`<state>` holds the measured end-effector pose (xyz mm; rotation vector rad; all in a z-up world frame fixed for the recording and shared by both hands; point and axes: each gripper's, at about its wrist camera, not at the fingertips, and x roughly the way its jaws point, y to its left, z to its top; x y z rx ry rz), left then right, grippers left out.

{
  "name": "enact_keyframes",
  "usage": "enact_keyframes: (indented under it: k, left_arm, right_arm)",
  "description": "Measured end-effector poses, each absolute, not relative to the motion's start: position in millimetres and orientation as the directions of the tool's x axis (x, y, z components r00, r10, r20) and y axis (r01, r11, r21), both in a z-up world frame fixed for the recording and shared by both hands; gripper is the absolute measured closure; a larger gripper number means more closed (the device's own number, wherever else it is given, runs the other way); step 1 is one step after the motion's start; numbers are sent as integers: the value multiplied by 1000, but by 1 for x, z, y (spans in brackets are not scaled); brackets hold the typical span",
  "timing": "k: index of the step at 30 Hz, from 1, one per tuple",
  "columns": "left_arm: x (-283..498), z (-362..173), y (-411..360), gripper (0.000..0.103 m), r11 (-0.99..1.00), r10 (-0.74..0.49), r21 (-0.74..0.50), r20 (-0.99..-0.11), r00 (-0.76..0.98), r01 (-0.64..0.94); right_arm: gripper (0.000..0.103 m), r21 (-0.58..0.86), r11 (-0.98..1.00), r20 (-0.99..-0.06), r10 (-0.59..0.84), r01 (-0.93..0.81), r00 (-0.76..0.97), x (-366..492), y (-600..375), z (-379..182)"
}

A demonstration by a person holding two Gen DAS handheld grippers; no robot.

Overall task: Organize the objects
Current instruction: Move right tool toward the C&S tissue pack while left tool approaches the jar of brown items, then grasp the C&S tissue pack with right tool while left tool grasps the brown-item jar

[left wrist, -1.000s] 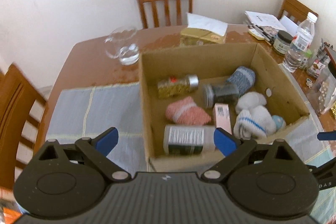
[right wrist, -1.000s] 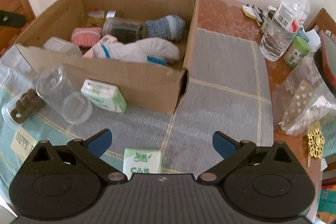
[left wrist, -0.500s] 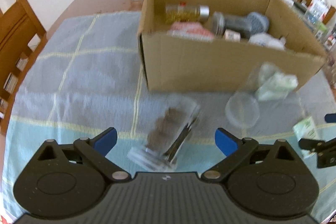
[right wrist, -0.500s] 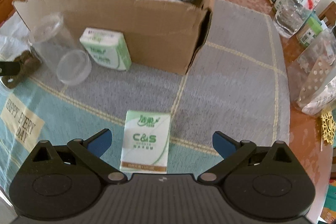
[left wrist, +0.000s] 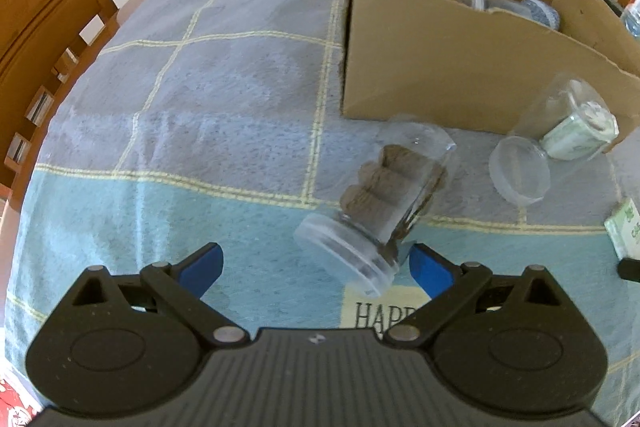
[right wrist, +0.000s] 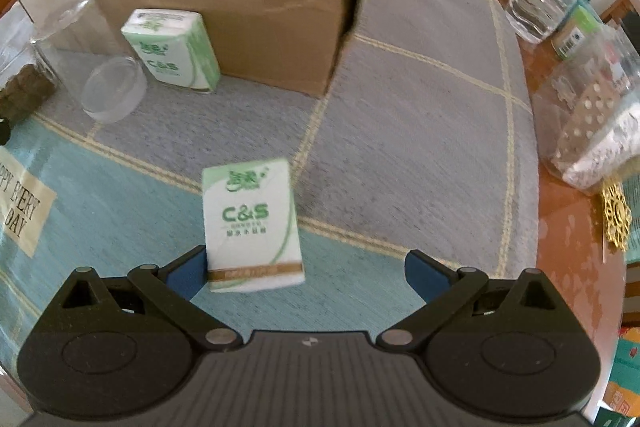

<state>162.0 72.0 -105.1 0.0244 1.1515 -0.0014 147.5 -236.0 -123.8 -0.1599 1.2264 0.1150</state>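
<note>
Left gripper (left wrist: 314, 261) low over cloth (left wrist: 192, 107), jaws spread wide, gripping nothing; jar of brown pieces (left wrist: 384, 203) lies on side in front of cardboard box (left wrist: 452, 63), lid end between fingertips. Right gripper (right wrist: 304, 273) jaws spread too; tissue pack (right wrist: 252, 227) flat on cloth in front of box, against left fingertip (right wrist: 186, 273). Second tissue pack (right wrist: 172, 51) and empty jar (right wrist: 92, 67) lean on box front.

The cardboard box's (right wrist: 224, 7) near wall hid most of its contents; at three o'clock the tissue pack (left wrist: 626, 231) was cut off by the frame edge.
</note>
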Motion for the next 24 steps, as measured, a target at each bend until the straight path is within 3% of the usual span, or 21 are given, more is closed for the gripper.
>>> enact_keyframes:
  k: [17,24]
  left_arm:
    - [173,-116,116,4,986,158,126,-910,384,-107]
    - [166,-114,100,4,996,81,66,-921,380,-51]
  right_arm:
    - [0,-104,991,-942,-71,-86,328,134,-273,-117]
    - [0,-15,989,-949,31,-145,313,140,-269,-117]
